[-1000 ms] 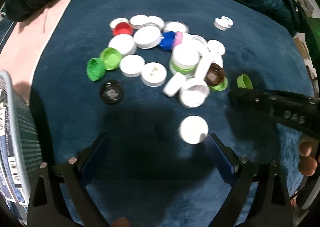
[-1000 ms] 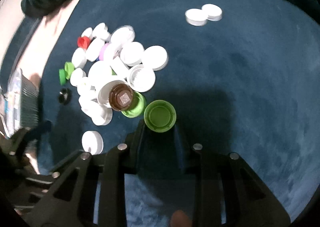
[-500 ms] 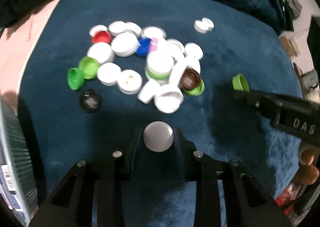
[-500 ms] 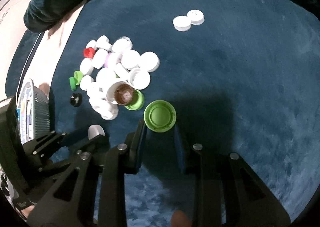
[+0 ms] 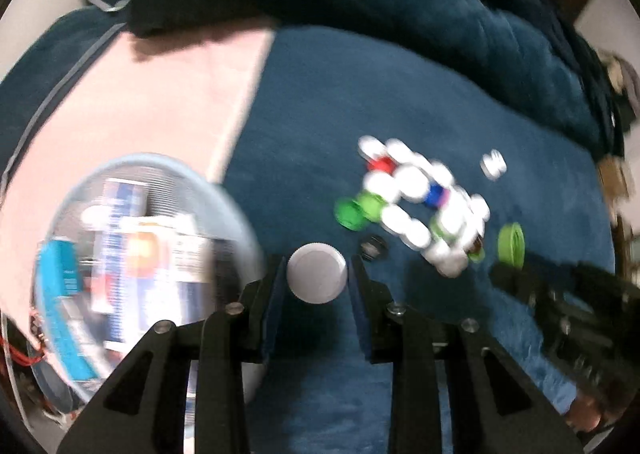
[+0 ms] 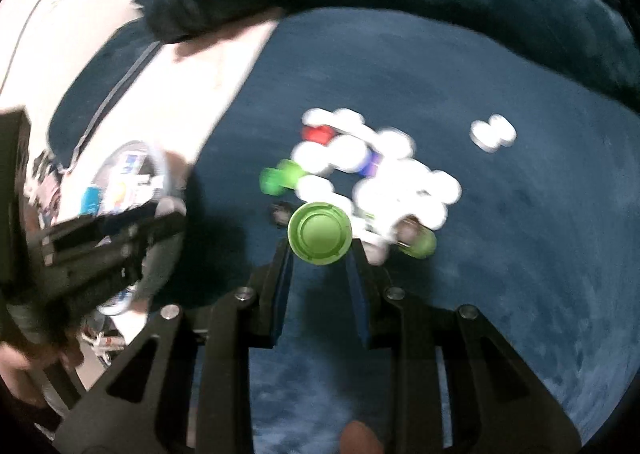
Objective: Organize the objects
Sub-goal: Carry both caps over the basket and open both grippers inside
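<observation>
The left tongs (image 5: pixel 317 274) pinch a white cap (image 5: pixel 317 272) between narrowly set fingers. The right tongs (image 6: pixel 320 244) likewise pinch a green cap (image 6: pixel 320 232), hollow side showing. Beyond both tongs' tips, the pile of caps (image 5: pixel 416 205) lies blurred on the blue blanket (image 5: pixel 500 133); single caps there are hard to make out. Left of the left tongs a mesh basket (image 5: pixel 236 213) is smeared. Both tongs point steeply downward.
</observation>
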